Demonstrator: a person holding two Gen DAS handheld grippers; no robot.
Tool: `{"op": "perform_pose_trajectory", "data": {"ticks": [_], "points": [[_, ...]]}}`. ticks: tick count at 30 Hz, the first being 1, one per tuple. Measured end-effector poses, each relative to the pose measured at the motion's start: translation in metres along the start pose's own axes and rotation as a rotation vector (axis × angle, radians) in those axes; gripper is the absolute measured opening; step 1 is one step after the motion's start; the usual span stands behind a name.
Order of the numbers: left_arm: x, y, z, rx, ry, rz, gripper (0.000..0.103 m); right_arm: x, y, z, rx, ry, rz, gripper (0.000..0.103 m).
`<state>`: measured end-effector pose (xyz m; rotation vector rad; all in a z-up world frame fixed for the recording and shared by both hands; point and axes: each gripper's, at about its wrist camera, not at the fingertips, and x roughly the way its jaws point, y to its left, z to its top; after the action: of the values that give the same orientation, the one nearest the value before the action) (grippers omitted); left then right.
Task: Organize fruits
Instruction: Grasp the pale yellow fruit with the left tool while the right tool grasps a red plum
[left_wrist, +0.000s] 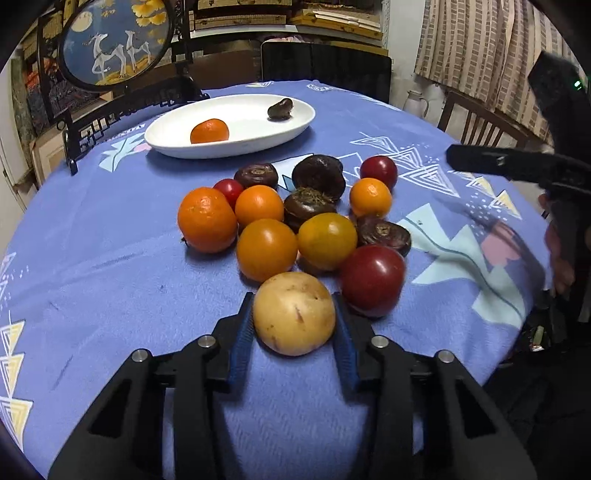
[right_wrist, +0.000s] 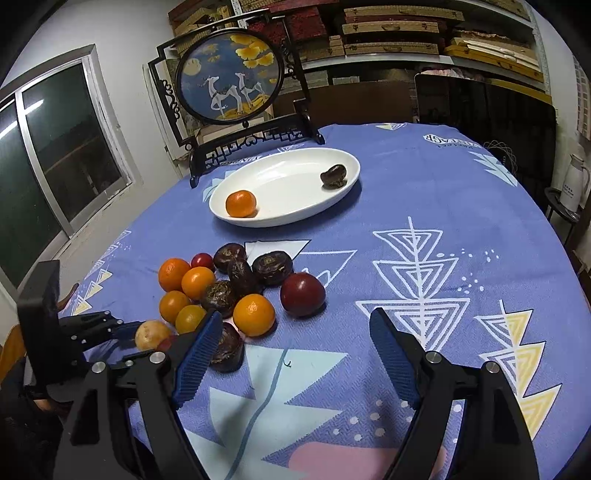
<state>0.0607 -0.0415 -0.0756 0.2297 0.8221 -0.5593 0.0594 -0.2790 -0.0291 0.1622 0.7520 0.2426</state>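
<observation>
The left tool (left_wrist: 294, 314) is clenched on a pale yellow fruit (left_wrist: 294, 314) at the near edge of the fruit pile (left_wrist: 295, 218) on the worktop (left_wrist: 110, 277). The right tool (right_wrist: 295, 332) is released, spread wide over bare cloth. The far white dish (left_wrist: 236, 144) holds a tangerine (left_wrist: 209, 131) and a water chestnut (left_wrist: 280, 109).

We find one printed mark only: logo lettering on blue tablecloth (right_wrist: 424, 192) near far edge in right wrist view, upside down to camera, too distorted for us to read. Small dark print on white kettle (right_wrist: 572, 186) at right also beyond reading. We read no words or numbers elsewhere.
</observation>
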Motion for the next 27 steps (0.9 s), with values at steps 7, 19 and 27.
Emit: {"op": "perform_pose_trajectory", "data": {"ticks": [7, 19, 27], "points": [[-0.034, 0.008, 0.002, -0.031, -0.072, 0.013, 0.039, 0.027, 0.006, 0.011, -0.066, 0.052, -0.072, 0.082], [-0.041, 0.017, -0.002, -0.061, -0.083, 0.020, 0.039, 0.081, -0.011, 0.029, 0.080, 0.163, 0.088, 0.037], [-0.038, 0.023, 0.001, -0.081, -0.086, 0.018, 0.039, 0.060, -0.004, 0.022, 0.036, 0.107, 0.109, 0.037]]}}
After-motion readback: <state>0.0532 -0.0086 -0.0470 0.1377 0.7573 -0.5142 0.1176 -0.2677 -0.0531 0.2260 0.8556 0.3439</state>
